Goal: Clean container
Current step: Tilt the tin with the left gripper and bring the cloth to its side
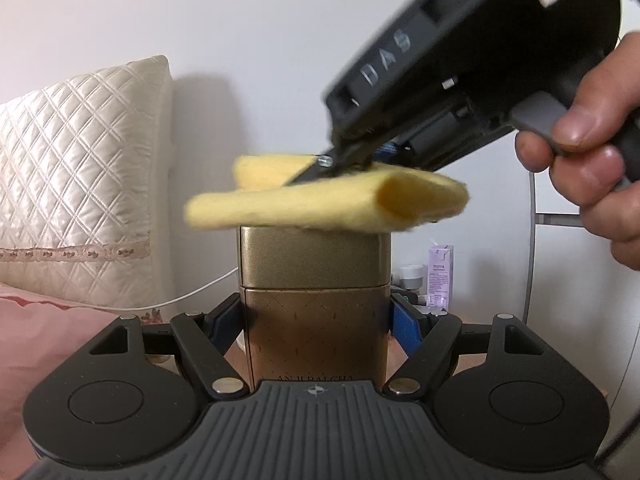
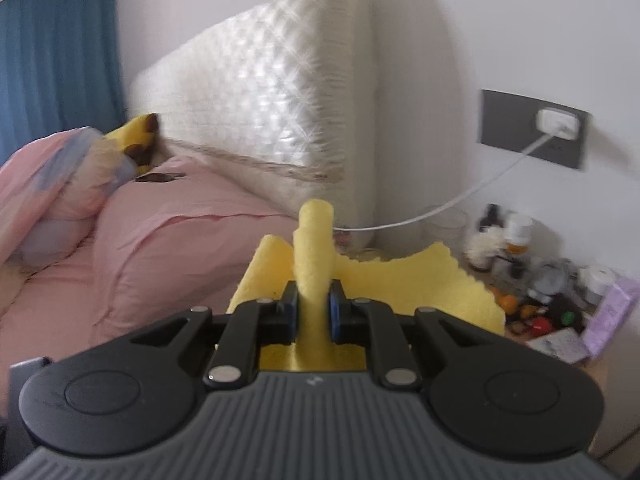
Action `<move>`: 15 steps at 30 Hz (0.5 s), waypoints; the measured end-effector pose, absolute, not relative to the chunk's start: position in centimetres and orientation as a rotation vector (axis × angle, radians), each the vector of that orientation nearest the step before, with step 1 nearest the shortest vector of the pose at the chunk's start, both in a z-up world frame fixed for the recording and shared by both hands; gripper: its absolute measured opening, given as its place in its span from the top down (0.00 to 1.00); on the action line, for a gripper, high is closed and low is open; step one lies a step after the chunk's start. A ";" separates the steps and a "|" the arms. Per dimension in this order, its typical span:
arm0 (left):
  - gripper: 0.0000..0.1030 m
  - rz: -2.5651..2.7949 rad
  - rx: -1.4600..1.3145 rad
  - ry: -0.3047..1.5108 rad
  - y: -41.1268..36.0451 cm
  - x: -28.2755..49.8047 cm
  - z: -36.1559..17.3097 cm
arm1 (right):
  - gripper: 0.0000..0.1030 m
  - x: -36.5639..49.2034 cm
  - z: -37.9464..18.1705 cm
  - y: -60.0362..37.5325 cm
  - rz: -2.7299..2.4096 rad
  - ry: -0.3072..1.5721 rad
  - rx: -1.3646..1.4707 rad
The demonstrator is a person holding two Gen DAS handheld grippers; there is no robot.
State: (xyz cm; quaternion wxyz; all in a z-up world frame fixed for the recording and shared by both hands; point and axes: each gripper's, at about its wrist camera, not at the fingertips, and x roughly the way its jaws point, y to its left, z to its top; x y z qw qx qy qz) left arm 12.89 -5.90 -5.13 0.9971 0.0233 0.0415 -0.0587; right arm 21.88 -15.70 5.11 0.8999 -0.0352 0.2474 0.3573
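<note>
Left wrist view: my left gripper (image 1: 316, 320) clamped an upright gold tin (image 1: 315, 304). My right gripper (image 2: 313, 314) pinched a yellow cloth (image 1: 320, 200) lying across the tin's top.

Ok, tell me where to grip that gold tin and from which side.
Grip the gold tin low on its body, below the lid seam, squeezing its two flat side walls head-on, as the left gripper does. That leaves the top free for the yellow cloth held by the right gripper.
</note>
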 end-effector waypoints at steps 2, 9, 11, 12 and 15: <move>0.24 -0.139 0.048 0.083 -5.4 13.1 -5.2 | 0.85 22.6 4.9 -16.4 0.698 0.505 -0.048; 0.23 -0.269 0.055 0.099 -2.8 13.9 -5.0 | 0.85 23.8 4.6 -19.0 0.598 0.492 0.028; 0.23 -0.308 0.056 0.101 -2.0 14.2 -5.0 | 0.85 24.4 4.3 -20.7 0.576 0.487 0.114; 0.22 -0.317 0.053 0.094 -1.6 14.4 -5.0 | 0.85 24.7 4.0 -21.9 0.567 0.481 0.187; 0.20 -0.307 0.026 0.113 -1.5 15.4 -5.4 | 0.85 25.9 2.1 -25.3 0.538 0.464 0.427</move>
